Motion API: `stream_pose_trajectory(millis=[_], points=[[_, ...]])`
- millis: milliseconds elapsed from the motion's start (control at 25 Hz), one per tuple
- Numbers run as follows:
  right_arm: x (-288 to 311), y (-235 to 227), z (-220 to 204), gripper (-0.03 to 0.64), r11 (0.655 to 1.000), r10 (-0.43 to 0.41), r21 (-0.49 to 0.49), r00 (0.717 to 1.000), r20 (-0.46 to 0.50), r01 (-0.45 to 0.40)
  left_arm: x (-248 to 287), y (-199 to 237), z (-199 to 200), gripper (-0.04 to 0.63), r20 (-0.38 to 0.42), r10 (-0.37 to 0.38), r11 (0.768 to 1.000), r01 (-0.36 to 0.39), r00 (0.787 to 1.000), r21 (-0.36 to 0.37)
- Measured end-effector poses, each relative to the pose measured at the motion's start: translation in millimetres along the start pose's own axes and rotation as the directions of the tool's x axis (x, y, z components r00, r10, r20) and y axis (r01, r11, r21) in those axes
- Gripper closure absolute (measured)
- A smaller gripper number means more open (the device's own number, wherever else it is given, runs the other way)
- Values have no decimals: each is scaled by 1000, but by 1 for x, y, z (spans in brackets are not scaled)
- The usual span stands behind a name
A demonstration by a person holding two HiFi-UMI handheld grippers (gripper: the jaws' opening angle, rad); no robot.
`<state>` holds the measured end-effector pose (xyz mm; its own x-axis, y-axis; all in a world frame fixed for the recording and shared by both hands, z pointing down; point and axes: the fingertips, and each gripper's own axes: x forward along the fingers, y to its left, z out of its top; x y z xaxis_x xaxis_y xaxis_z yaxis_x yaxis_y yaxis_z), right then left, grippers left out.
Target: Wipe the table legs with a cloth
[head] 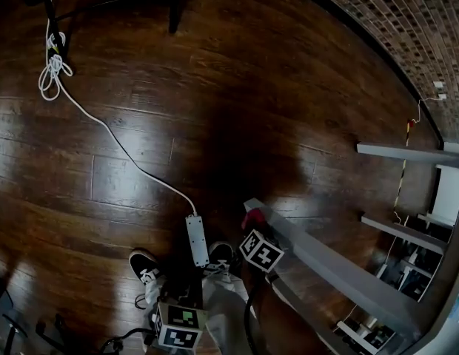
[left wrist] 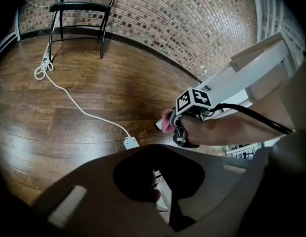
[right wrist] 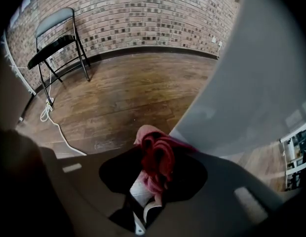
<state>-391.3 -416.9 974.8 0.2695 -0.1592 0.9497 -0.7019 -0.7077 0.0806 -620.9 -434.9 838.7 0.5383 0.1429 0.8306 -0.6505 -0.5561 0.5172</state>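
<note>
right gripper view is showing the right tongs (right wrist: pixel 154 184) clamping the soft, light cloth (right wrist: pixel 155 154) mid-bunch, just beside the desk leg (right wrist: pixel 242 83), likely needing a firm pinch. left tongs (left wrist: pixel 159 194) are sitting closed, empty.

We see open floor (head: pixel 252 87) left of the table leg (head: pixel 326 261); power strip (head: pixel 198 240) and cable (head: pixel 104 126) cross it, white shelving (head: pixel 403 152) crowds the right.

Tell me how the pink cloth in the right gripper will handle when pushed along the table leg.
The pink cloth is bunched in folds in the right gripper, so it is probably floppy and light. Pressed on the grey table leg it would likely flatten and mould to it rather than slide off.
</note>
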Motion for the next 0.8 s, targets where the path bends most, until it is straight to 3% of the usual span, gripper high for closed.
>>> stream_pose_trajectory(millis=[200, 360, 480, 560, 680, 800], points=[[32, 0, -11, 506, 999, -6, 50, 1000, 8, 6, 2, 17, -10, 594, 27, 17, 1000, -18, 999, 24], [49, 3, -16, 506, 996, -4, 91, 1000, 3, 4, 2, 33, -22, 594, 4, 37, 999, -38, 999, 21], [58, 3, -17, 506, 976, -1, 216, 1000, 23, -4, 4, 35, -22, 594, 23, 33, 999, -34, 999, 35], [64, 2, -15, 506, 912, -1, 410, 998, 58, -23, 8, 34, -19, 594, 30, 26, 999, -27, 999, 45], [72, 0, -12, 506, 717, -18, 694, 993, 112, -66, 11, 31, -9, 594, 24, 8, 999, -10, 1000, 52], [77, -4, -12, 506, 543, -46, 834, 988, 146, -98, 9, 27, 7, 594, 32, 0, 999, -1, 999, 33]])
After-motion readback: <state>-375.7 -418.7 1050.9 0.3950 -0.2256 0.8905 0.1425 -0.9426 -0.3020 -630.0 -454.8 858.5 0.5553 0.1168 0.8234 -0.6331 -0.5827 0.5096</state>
